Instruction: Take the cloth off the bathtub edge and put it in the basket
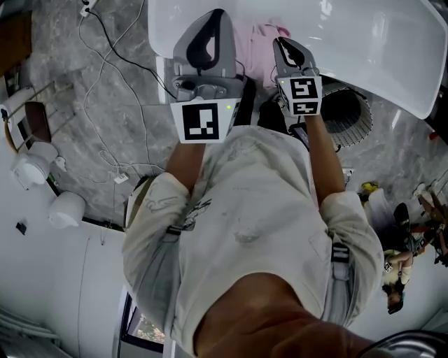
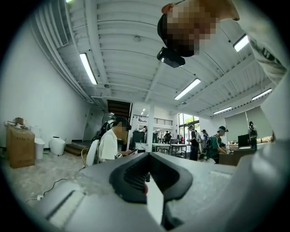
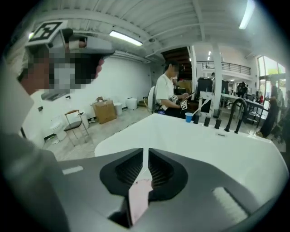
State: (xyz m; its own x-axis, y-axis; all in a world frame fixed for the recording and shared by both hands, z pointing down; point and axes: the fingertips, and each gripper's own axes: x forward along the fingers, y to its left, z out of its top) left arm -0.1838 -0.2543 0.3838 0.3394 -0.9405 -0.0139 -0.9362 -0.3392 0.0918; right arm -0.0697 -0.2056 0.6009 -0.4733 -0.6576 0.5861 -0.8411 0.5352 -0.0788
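Two closed: left claw, right claw, near pink cloth (on bathtub)

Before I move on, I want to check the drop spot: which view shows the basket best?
The head view. The basket stands on the floor beside the bathtub, close to the right gripper, its dark ribbed wall visible. The left gripper view shows only the room; the right gripper view shows the bathtub but no basket.

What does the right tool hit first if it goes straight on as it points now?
Likely the white bathtub rim: the right tool points down at it with nothing between. The pink cloth lies to its left, off that line. Depth is unclear.
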